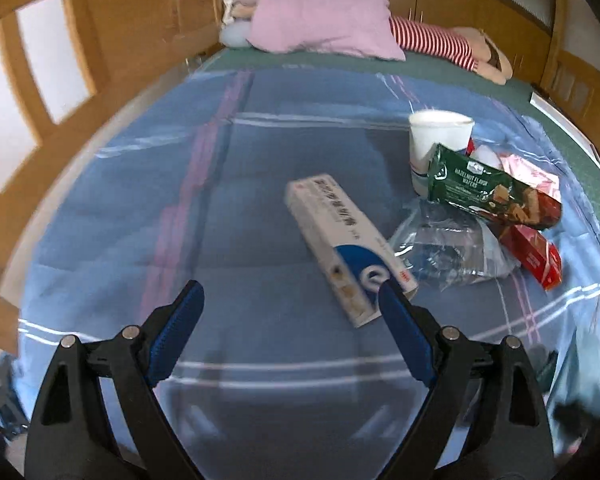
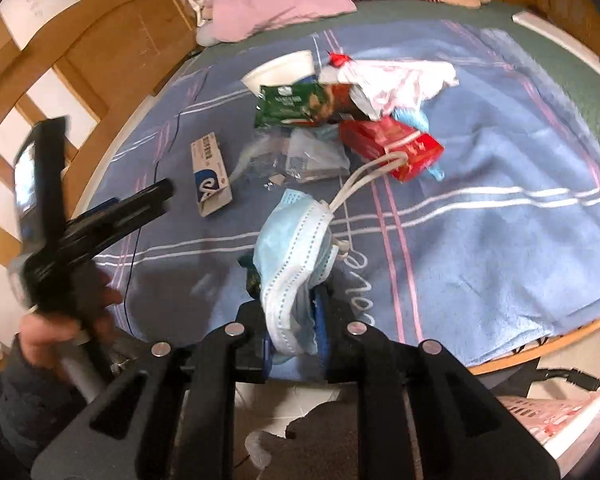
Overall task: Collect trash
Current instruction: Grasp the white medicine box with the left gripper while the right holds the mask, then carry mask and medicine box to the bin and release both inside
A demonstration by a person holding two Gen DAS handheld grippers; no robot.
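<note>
Right gripper (image 2: 296, 320): jaws clamped on crumpled pale-blue pleated face mask (image 2: 296, 240), lifted clear of blue plaid blanket (image 2: 500, 240) for disposal. Left gripper (image 1: 290, 308): jaws wide apart, aimed at long white-and-blue cardboard box (image 1: 336, 240), likely next pickup.

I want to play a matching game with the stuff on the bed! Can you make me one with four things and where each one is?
Things:
1. Mask
2. White box
3. Cup
4. Pillow

Places:
A. At the head of the bed
B. Standing behind the green wafer pack
C. Pinched in the right gripper's fingers
D. Lying on the blanket, just ahead of the open left gripper

Pairs: 1-C, 2-D, 3-B, 4-A
</note>
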